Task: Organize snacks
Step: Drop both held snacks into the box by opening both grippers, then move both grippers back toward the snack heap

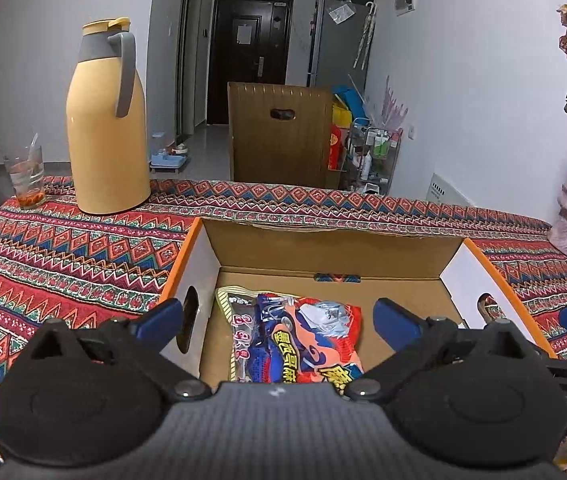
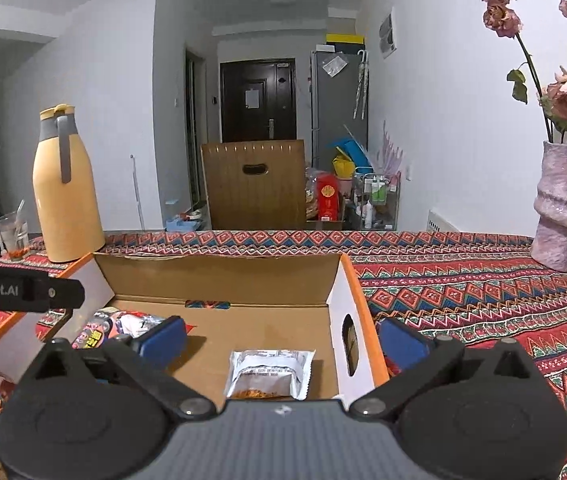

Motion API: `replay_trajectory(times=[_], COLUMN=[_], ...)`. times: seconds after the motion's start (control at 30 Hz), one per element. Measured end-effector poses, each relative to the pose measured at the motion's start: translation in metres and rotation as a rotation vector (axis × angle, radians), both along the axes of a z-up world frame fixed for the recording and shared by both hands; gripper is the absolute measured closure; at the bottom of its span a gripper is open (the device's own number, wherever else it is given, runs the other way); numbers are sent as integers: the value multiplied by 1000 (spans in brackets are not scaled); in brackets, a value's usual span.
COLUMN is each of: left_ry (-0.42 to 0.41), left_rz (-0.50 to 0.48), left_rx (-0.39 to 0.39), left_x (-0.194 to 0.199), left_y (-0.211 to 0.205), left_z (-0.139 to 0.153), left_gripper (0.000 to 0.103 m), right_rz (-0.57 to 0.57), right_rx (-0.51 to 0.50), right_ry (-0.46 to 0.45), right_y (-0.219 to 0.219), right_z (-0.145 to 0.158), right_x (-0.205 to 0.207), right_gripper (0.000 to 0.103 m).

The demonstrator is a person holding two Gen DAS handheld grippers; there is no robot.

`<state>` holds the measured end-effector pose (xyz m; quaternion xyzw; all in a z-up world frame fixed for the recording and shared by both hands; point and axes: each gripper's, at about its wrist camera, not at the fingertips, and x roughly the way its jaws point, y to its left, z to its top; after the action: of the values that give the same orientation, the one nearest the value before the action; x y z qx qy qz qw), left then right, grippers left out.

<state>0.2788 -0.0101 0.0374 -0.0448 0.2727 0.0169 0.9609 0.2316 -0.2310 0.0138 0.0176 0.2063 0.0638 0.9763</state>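
While spread wide, right tool (image 2: pixel 281 338) above silver packet (image 2: pixel 270 374).

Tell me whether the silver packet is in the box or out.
In: the silver packet lies flat on the cardboard box floor, near its right wall.

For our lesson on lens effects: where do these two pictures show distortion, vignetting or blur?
Left wrist view: dark corners at the top, walls bow outward, the cardboard box flares; the yellow flask leans. Right wrist view: black arcs in the upper corners, the table edge curves, and the silver packet is sharp while the far door looks soft.
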Motion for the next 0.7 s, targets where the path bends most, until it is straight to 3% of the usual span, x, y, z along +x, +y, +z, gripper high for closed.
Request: replay_trajectory(times=[0.37, 0.7], left_ry=[-49, -61], left_rz=[6, -1], left_rx=[13, 22], left_x=[-22, -57], left_y=[1, 7], left_z=[18, 28], left_gripper=[0, 0], right_rz=[3, 17], right_rx=[-31, -51], right_ry=[-42, -65], right_y=[2, 6], right_z=[17, 30], right_x=[-17, -58], right_gripper=[0, 0])
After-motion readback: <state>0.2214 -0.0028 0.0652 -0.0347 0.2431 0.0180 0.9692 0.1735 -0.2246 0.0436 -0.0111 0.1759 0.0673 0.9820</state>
